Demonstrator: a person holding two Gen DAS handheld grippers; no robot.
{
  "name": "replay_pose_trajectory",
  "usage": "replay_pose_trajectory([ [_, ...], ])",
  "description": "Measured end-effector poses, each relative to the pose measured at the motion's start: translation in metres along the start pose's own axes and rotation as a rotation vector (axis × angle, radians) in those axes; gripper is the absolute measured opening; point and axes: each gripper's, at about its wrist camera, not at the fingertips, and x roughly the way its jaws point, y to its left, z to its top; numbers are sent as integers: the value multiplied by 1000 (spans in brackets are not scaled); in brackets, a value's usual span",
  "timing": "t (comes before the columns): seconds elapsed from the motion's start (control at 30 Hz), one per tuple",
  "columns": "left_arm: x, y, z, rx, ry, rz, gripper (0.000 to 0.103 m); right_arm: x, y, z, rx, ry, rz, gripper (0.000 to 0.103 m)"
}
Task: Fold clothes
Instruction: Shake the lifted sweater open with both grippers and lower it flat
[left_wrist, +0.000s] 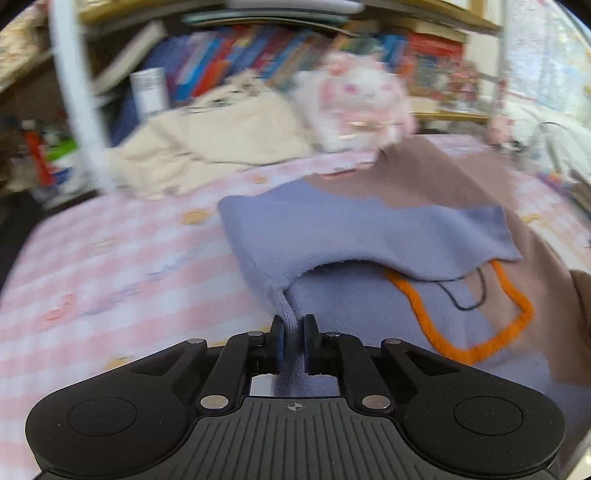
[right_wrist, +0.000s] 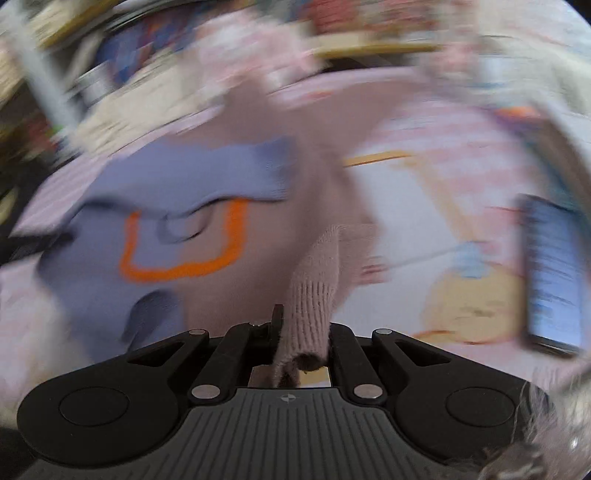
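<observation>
My left gripper sits at the bottom centre of its view, jaws pinched together on a ribbed lavender edge of the sweater. My right gripper, also bottom centre in its view, is clamped on a ribbed pinkish cuff of the same sweater, which hides the right finger. The sweater spreads from the grippers toward mid-frame: lavender and dusty brown panels with an orange outline stitched on the front, and a lavender flap folded over its upper part. It lies on a bed covered by a pink and white checked sheet. In the upper middle of the left view, a cream garment lies crumpled on the sheet beside a pink and white plush toy. Behind them, along the top, a shelf holds a row of colourful books. At the right edge of the right view a phone lies on the sheet, badly blurred.
</observation>
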Motion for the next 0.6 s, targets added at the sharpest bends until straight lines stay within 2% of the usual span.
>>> replay_pose_trajectory([
  [0.03,-2,12,-6,-9,14,37,8,4,9,2,-52,19,51,5],
  [0.1,-1,39,-28,-57,99,97,9,12,28,6,-164,57,123,5],
  [0.17,0,53,-38,-107,112,120,9,21,40,11,-220,86,141,5],
  [0.23,2,59,-42,-146,109,137,9,28,42,14,-218,108,142,5],
  [0.3,6,56,-41,-169,87,145,9,35,45,18,-174,112,134,5],
  [0.4,12,52,-37,-211,61,136,9,32,30,19,-47,71,61,5],
  [0.47,11,37,-31,-150,39,146,9,25,15,15,64,28,-1,5],
  [0.53,9,22,-25,-90,18,155,9,22,12,8,94,46,-19,5],
  [0.6,8,6,-18,-30,-3,164,9,23,11,3,97,83,-1,6],
])
